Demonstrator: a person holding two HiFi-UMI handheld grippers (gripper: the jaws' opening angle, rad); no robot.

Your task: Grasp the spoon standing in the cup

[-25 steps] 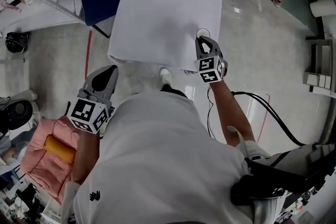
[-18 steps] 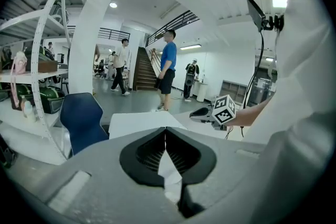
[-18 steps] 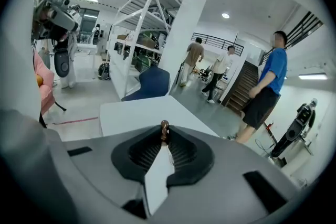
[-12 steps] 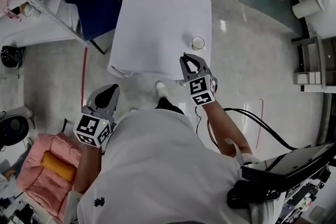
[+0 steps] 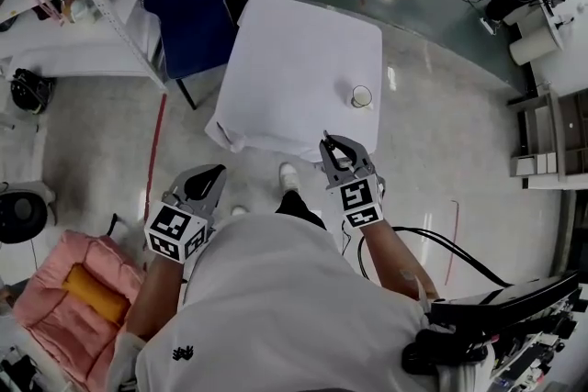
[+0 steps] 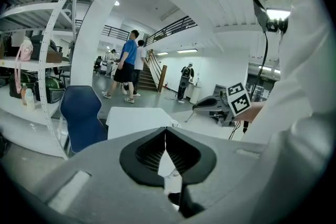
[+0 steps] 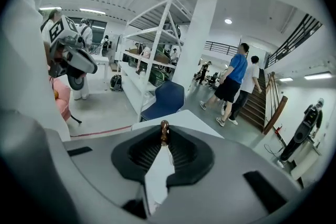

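1. Brown slim spoon (image 7: 164, 132) is pinched by its rounded end between the nearly closed jaw tips of the right gripper (image 5: 338, 147), held apart from the cup.
2. The left gripper (image 5: 208, 180) hangs beside the person's white shirt (image 5: 294, 308), its jaws pressed together with nothing between them.
3. Past the right gripper, the small round white cup (image 5: 362, 96) stands near the edge of the square white-covered table (image 5: 294, 50).
4. A dark blue chair (image 5: 193, 0) stands at the table's left side.
5. Farther off, people (image 7: 233, 78) walk near a staircase (image 7: 262, 105).
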